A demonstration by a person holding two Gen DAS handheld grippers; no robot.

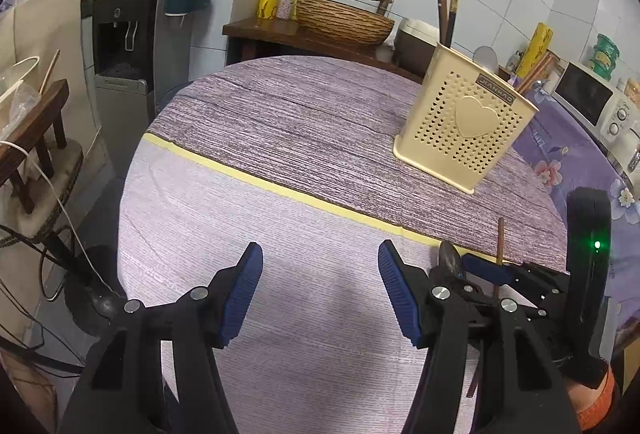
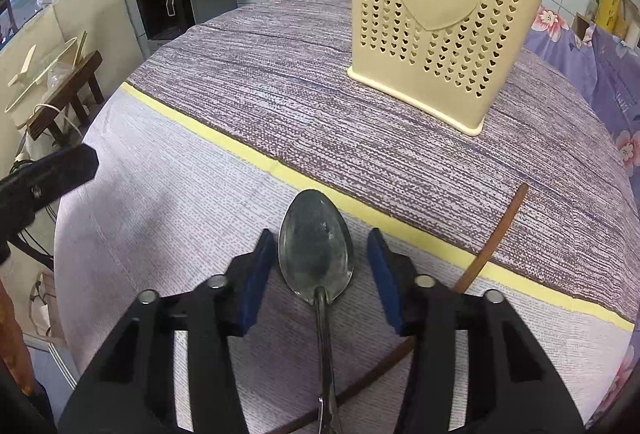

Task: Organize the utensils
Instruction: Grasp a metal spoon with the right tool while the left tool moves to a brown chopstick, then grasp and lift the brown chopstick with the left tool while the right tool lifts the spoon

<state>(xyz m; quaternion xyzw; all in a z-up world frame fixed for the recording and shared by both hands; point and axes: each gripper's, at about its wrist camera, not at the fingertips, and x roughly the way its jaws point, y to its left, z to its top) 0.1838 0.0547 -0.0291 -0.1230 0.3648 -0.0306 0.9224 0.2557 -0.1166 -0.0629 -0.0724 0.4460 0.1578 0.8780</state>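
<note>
A metal spoon (image 2: 316,254) lies on the table, bowl pointing away, between the open fingers of my right gripper (image 2: 322,274). The jaws stand apart on either side of the bowl without touching it. A brown chopstick (image 2: 496,238) lies slanted just right of the spoon and crosses under its handle. A cream perforated utensil holder (image 2: 440,22) with a heart stands upright at the far right; it holds chopsticks and a spoon. My left gripper (image 1: 320,290) is open and empty above the pale cloth. The right gripper (image 1: 480,270) and the holder (image 1: 464,122) show in the left wrist view.
The round table wears a purple striped cloth (image 1: 280,122) with a yellow band (image 1: 280,190). A water dispenser (image 1: 124,46) and a wooden stool (image 1: 36,122) stand left of the table. A microwave (image 1: 596,102) sits at the right. A wicker basin (image 1: 344,20) is behind.
</note>
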